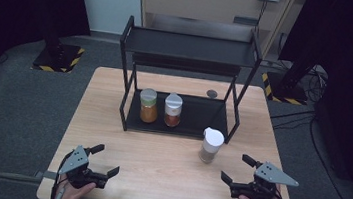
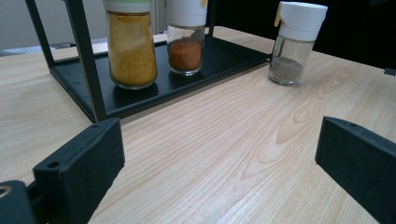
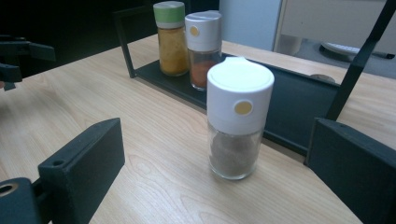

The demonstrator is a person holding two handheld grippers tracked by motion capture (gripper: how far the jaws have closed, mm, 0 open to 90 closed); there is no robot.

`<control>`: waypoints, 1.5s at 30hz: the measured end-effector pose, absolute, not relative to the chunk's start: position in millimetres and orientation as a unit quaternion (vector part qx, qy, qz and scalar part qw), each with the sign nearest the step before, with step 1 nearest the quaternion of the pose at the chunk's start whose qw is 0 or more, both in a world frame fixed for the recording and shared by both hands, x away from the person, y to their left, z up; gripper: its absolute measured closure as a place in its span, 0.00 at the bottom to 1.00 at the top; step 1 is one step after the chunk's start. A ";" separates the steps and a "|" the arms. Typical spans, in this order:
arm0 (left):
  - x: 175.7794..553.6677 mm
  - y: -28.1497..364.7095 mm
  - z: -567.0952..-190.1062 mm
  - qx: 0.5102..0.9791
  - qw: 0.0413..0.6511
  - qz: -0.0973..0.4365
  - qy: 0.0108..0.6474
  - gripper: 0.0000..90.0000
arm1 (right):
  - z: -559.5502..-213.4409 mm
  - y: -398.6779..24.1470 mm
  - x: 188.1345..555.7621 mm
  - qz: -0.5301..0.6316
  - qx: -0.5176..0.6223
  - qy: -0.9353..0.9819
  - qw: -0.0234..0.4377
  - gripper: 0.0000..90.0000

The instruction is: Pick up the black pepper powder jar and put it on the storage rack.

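Two grippers rest low at the near edge of the table [image 1: 116, 80], both with jaws spread wide and nothing between them. The right gripper [image 1: 238, 171] sits near right, held by a hand, and points toward the white-capped jar [image 1: 211, 144] of greyish powder, which stands upright on the bare wood just in front of it; in the right gripper view that jar [image 3: 238, 116] lies straight ahead between the open jaws but clear of both. The left gripper [image 1: 102, 159] sits near left, well apart from any jar, and in its own view faces bare wood with the rack beyond.

Farther out, the black rack [image 1: 190, 48] stands at the middle of the table. Its lower tray holds two jars side by side at the left end: the green-lidded jar [image 1: 148, 105] of yellow-orange spice and, just right of it, the red-spice jar [image 1: 172, 110] with a white cap. The right part of that tray is free, and the upper shelf looks bare.

My reading is that the work is shelving spice jars: two seem placed, one is left. The white-capped jar stands off the rack, just beside its near right corner post. It has not been grasped yet; closing on it, lifting and setting it on the tray remain.
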State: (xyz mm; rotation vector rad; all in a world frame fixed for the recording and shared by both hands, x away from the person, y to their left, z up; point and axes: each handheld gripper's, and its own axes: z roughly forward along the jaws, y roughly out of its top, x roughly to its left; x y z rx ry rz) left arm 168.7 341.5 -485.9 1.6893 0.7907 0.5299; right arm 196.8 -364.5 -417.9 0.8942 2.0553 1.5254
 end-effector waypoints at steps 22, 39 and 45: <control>169.3 341.2 -486.0 0.720 0.566 0.224 0.334 0.00 | -390.4 -353.3 234.0 0.526 0.327 0.759 0.201 0.06; 169.2 341.3 -485.9 0.720 0.566 0.225 0.334 0.00 | -400.9 -332.8 270.4 0.515 0.341 0.765 0.182 0.07; 169.1 341.1 -485.8 0.720 0.565 0.225 0.334 0.00 | -404.2 -328.2 279.8 0.519 0.344 0.762 0.176 0.07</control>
